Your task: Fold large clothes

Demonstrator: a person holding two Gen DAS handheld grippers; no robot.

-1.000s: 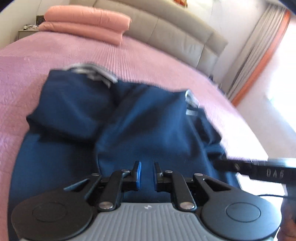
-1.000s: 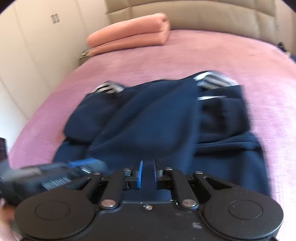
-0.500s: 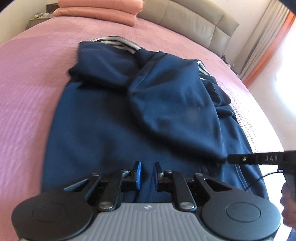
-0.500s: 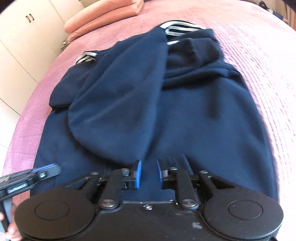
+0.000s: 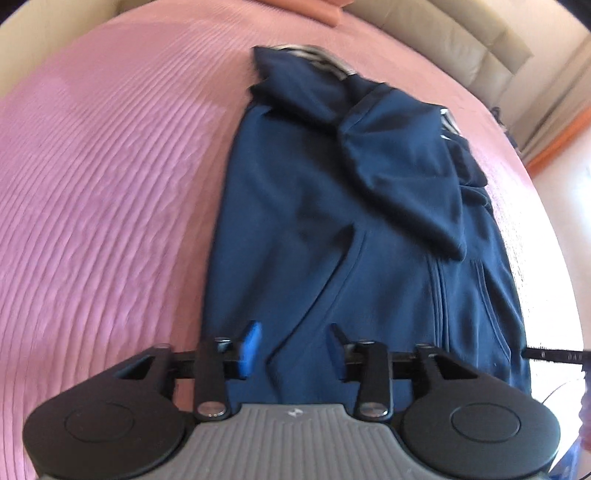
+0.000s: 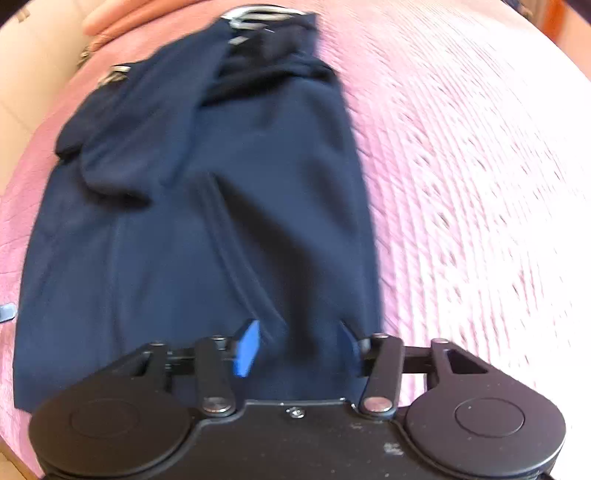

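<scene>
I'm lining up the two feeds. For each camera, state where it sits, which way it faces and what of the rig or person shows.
Left wrist: on the left gripper, looking forward over the navy hoodie toward the headboard; open fingers show.
Right wrist: on the right gripper, facing along the hoodie's right side; open fingers show.
Shared: hoodie, pink bedspread, folded peach bedding.

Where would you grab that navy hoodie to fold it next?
Probably the near bottom hem of the navy hoodie, one corner per gripper, coming from the near bed edge. It lies flat, sleeves already folded in; the left gripper and right gripper hover open there.
</scene>
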